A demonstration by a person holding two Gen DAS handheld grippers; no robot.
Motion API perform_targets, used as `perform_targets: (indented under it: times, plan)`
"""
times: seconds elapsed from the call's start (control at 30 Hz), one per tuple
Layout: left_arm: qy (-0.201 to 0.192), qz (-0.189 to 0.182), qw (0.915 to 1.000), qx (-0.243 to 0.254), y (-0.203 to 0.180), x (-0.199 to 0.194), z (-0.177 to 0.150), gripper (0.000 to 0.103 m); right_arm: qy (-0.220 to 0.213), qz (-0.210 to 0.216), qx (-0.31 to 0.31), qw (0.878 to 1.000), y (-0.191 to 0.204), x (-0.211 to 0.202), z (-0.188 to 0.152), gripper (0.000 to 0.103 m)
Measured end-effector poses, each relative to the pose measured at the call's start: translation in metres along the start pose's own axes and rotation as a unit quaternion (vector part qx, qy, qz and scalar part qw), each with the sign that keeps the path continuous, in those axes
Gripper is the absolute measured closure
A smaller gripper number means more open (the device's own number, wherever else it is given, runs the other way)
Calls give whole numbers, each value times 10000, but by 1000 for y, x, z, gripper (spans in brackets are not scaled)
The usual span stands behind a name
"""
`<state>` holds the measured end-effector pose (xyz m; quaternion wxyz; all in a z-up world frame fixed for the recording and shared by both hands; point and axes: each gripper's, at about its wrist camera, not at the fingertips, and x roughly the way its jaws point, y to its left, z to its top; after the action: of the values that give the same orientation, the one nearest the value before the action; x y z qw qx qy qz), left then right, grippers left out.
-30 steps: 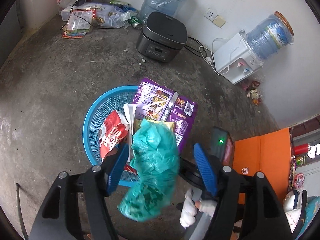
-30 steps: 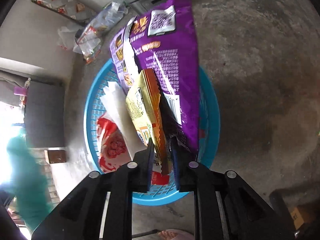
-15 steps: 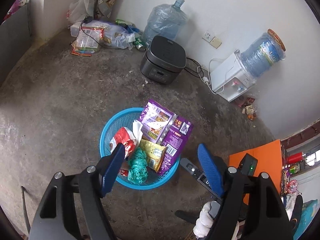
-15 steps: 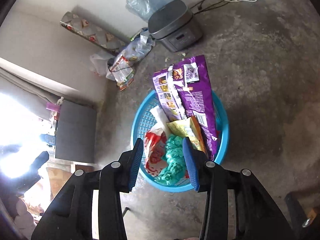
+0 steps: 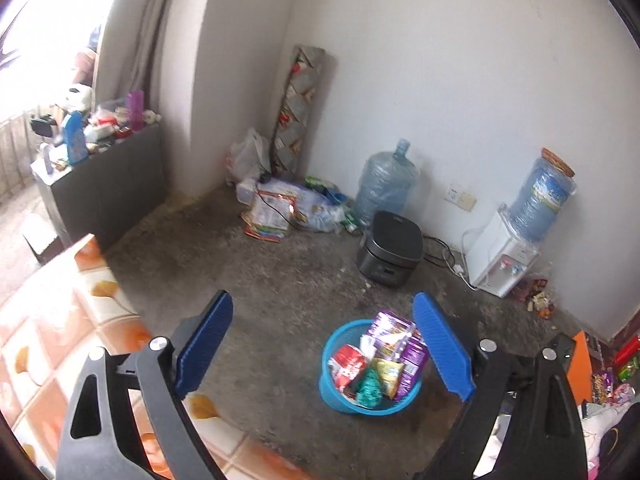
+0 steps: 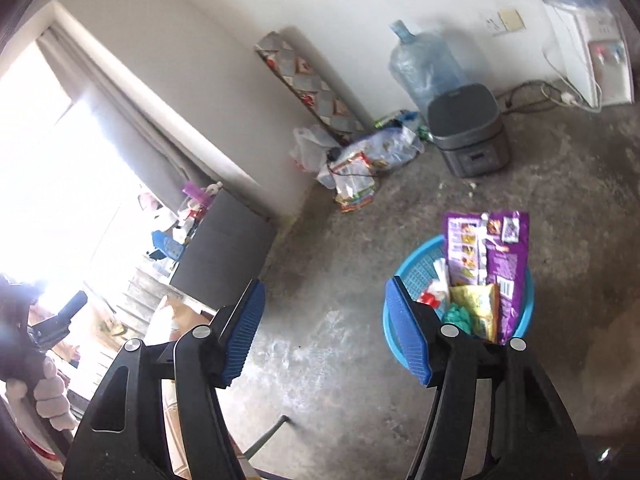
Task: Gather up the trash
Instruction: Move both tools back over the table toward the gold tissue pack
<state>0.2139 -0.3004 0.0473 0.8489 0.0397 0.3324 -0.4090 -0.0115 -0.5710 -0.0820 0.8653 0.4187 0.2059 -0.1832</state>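
Observation:
A round blue basket (image 5: 332, 392) (image 6: 524, 312) stands on the concrete floor, filled with trash: purple snack bags (image 5: 394, 332) (image 6: 490, 248), a red packet (image 5: 348, 366), a yellow packet (image 6: 478, 306) and a crumpled teal plastic bag (image 5: 370, 386) (image 6: 460, 316). My left gripper (image 5: 324, 344) hangs high above the floor, its jaws opening wide with nothing between them. My right gripper (image 6: 324, 328) is also raised, left of the basket, its jaws opening and empty. In the right wrist view, a gloved hand (image 6: 48, 392) grips the left tool's handle at the far left.
A dark rice cooker (image 5: 390, 248), a water jug (image 5: 384, 188) and a white dispenser (image 5: 502, 260) line the far wall. Bags and wrappers (image 5: 276, 216) lie in the corner. A dark cabinet (image 5: 104, 184) stands left; a patterned orange surface (image 5: 60, 352) fills the near left.
The teal bag left my left gripper and now lies in the basket; the yellow packet left my right gripper. Both grippers rose, tilted up and opened wider, so the basket looks smaller.

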Motion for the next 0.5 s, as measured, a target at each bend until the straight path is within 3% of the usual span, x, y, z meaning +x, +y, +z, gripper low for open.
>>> perform_targets:
  times: [0.17, 0.27, 0.4, 0.5]
  plan:
    - [-492, 597, 9962, -406, 53, -75, -11, 7, -314, 75, -1037, 9941, 70, -23, -8, 23]
    - [-454, 855, 9945, -400, 74, -106, -24, 7, -620, 8, -1666, 9841, 111, -35, -24, 10]
    - [-249, 1104, 9932, -264, 89, -139, -52, 7, -877, 143, -2255, 9702, 154, -47, -47, 8]
    - [-309, 1155, 9921, -377, 101, -168, -76, 7, -872, 330, -2561, 9621, 179, -52, -63, 8]
